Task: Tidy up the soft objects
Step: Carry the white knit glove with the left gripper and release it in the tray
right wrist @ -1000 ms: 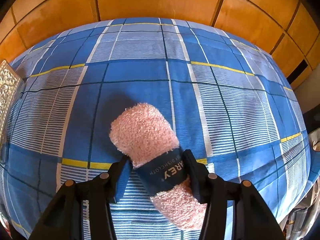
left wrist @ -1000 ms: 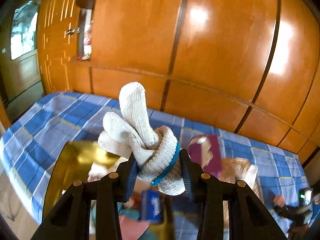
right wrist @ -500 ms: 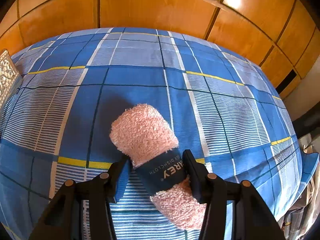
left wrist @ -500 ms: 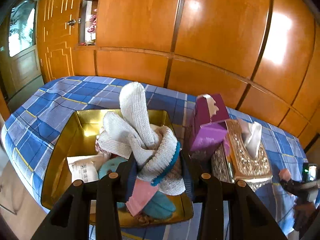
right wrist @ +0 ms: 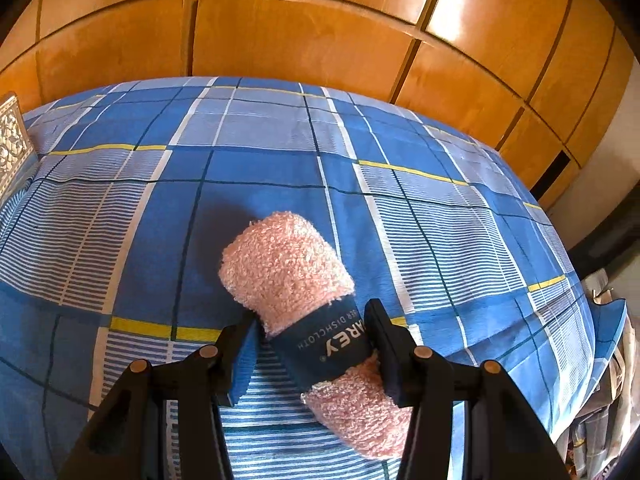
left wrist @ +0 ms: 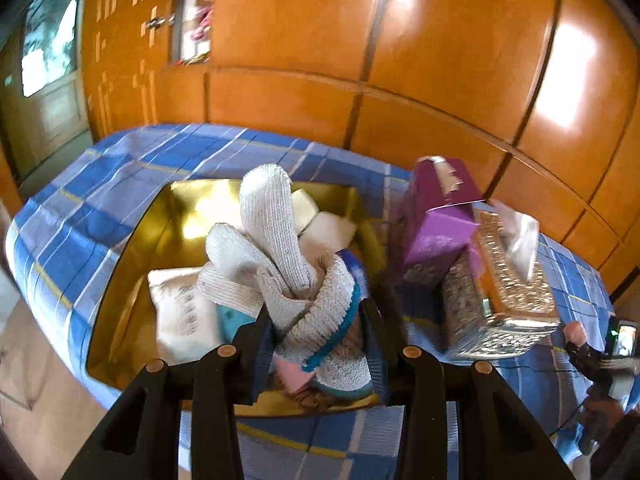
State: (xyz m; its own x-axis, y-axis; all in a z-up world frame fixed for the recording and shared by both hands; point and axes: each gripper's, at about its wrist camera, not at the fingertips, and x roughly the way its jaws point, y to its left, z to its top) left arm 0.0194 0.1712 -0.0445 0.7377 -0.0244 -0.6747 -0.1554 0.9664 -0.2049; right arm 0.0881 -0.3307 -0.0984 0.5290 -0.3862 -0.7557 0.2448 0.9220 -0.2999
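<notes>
Two soft bundles are in hand, one per tool. The left gripper [left wrist: 316, 332] has its fingers clamped on a knotted white knit glove [left wrist: 288, 272] with a teal cuff edge, held in the air above the near part of a gold tray [left wrist: 120, 280] that sits on the bed [left wrist: 100, 184]. The right gripper [right wrist: 312, 344] has its fingers clamped across the navy paper band of a rolled pink dishcloth [right wrist: 284, 268], which lies against the blue plaid cover, well apart from the tray.

Both look light, limp and squashy; I judge they will sag and bulge out of a pinch rather than slip. The knot and the band are the firmest places to hold, and that is where the fingers sit. A loose glove end could snag on the tray rim.

Blur smears the left view. Inside the tray a white packet [left wrist: 184, 316] and teal and pink pieces are half hidden behind the glove and fingers. Right of the tray stand a purple box [left wrist: 436, 216] and an ornate tissue box [left wrist: 504, 292]. Whether the dishcloth's near end rests on the bed is unclear.
</notes>
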